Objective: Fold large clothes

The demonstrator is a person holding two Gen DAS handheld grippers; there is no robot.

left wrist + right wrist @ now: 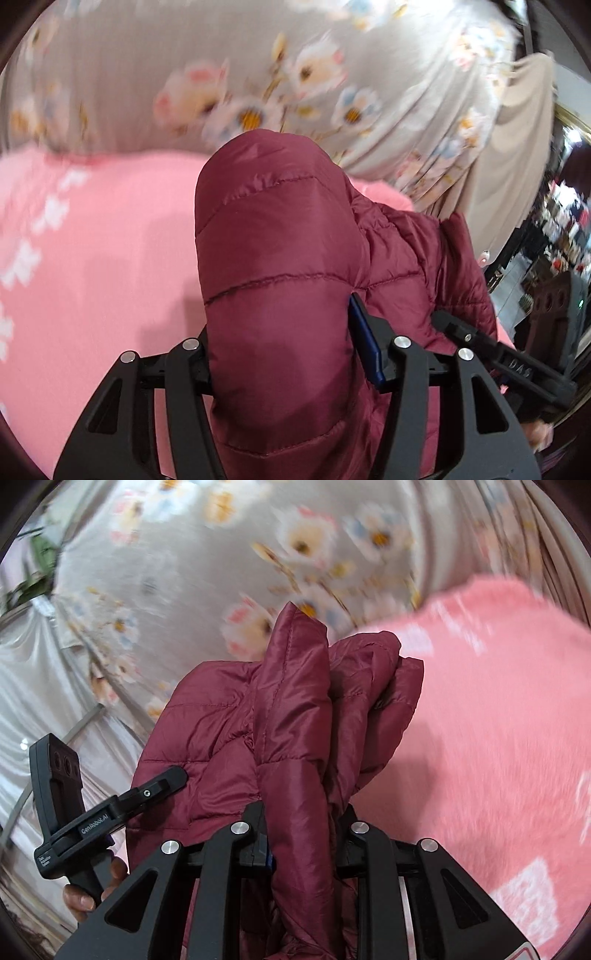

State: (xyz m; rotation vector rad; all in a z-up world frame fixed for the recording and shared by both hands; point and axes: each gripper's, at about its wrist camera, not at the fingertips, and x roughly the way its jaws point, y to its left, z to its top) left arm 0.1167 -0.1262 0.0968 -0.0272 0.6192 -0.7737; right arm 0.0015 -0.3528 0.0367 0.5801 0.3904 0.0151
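Observation:
A maroon quilted puffer jacket (pixel 280 236) hangs bunched above a pink blanket. My left gripper (pixel 282 332) is shut on a thick padded fold of it, and the blue pad (pixel 365 343) presses into the fabric. In the right wrist view the same jacket (pixel 295 709) rises in several folds between the fingers of my right gripper (pixel 301 819), which is shut on a narrow bunch. Each gripper shows in the other's view: the right one (pixel 498 354) at the jacket's right side, the left one (pixel 147 794) at its left edge.
The pink blanket (pixel 92 258) with white patterns covers the surface below. A grey flowered cloth (pixel 221 74) hangs behind, with a beige drape (pixel 517 166) beside it. Cluttered shelves (pixel 565 221) stand at the far right. A hand (pixel 85 893) holds the left gripper's handle.

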